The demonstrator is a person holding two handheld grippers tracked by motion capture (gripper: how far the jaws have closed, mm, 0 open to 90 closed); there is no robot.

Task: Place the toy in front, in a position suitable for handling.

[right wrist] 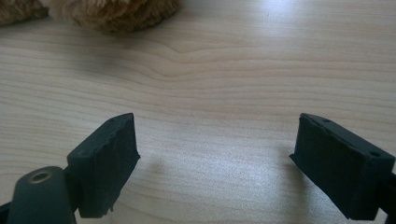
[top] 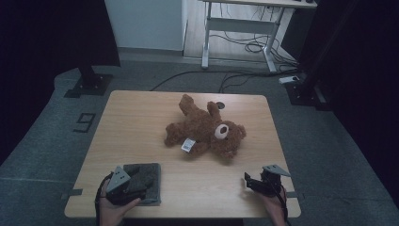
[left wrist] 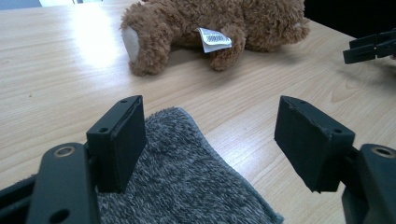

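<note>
On the light wooden table (top: 141,117), a folded grey towel (top: 146,181) lies at the near left corner. The left gripper (left wrist: 210,135) hovers over it, jaws spread wide, gripping nothing. The right gripper (right wrist: 215,158) gapes over bare wood. A brown teddy bear (top: 204,128) lies mid-table.

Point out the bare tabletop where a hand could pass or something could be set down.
Free: the wide strip between the grey towel under the open left gripper and the open right gripper, in front of the teddy bear. Also the table's far-left part, beside the bear's legs. Crowded: the centre-right, where the bear sprawls, and the near-left corner with the towel.
</note>
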